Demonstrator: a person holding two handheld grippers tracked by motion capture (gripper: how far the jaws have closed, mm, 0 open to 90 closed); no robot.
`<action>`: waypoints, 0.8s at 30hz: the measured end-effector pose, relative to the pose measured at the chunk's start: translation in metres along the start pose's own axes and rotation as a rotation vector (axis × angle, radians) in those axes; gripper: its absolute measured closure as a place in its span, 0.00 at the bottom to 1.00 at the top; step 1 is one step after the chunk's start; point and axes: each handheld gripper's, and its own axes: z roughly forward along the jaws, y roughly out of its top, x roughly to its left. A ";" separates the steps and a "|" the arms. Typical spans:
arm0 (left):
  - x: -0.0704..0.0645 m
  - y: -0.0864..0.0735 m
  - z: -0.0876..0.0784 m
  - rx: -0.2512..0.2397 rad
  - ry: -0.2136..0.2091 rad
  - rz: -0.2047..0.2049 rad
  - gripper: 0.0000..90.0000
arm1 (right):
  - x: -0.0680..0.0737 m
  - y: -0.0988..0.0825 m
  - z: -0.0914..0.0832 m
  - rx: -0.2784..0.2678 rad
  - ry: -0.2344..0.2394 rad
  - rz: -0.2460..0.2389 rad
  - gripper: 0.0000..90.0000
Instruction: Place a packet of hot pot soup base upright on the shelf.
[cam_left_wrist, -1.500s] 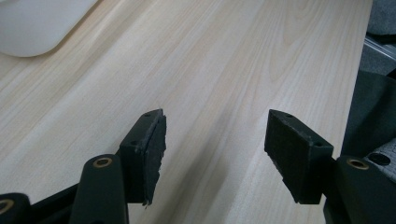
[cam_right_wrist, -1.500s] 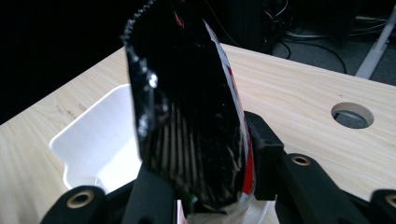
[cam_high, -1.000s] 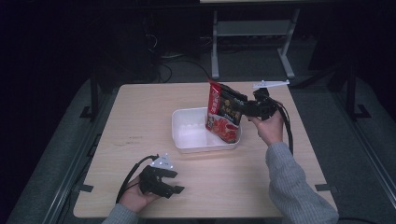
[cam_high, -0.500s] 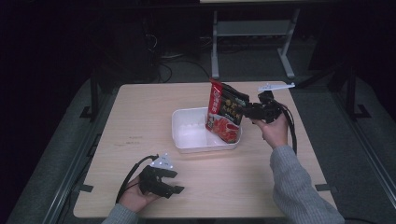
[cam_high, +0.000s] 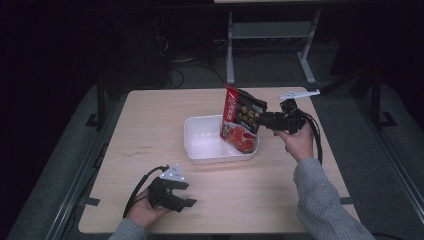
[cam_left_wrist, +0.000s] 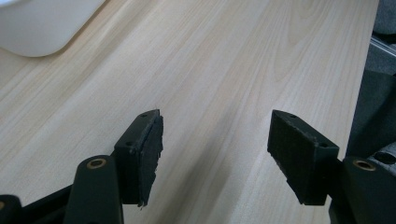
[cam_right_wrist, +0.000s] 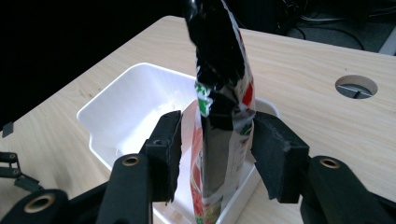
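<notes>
A red and black snack packet (cam_high: 242, 120) stands on end in the right part of a white plastic tub (cam_high: 200, 150) at the middle of the table. My right gripper (cam_high: 262, 119) points at the packet from the right. In the right gripper view the packet (cam_right_wrist: 219, 93) is between the jaws of the right gripper (cam_right_wrist: 215, 135), which have just been opening; a gap shows at the left pad, so they no longer press on it. The tub (cam_right_wrist: 107, 100) lies under them. My left gripper (cam_high: 190, 195) rests near the table's front left, and the left gripper view shows the left gripper (cam_left_wrist: 215, 140) open over bare wood.
The wooden table (cam_high: 150, 115) has a round cable hole (cam_right_wrist: 356, 86) to the right of the tub. A corner of the tub (cam_left_wrist: 42, 28) shows in the left gripper view. A metal rack (cam_high: 270, 30) and cables stand on the dark floor behind the table.
The right gripper's jaws have spread apart around the packet and the hand has drawn slightly to the right. The packet stays standing in the tub. The left hand has not moved.
</notes>
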 end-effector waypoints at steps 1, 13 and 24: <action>0.000 0.000 0.000 0.001 -0.002 0.000 0.38 | 0.000 -0.001 0.000 0.004 0.001 0.000 0.56; -0.002 0.002 0.001 0.005 -0.002 0.004 0.37 | 0.000 -0.013 -0.006 0.022 0.007 -0.001 0.54; -0.001 0.001 0.000 0.001 0.005 0.001 0.37 | 0.002 -0.028 -0.017 0.029 0.026 0.011 0.52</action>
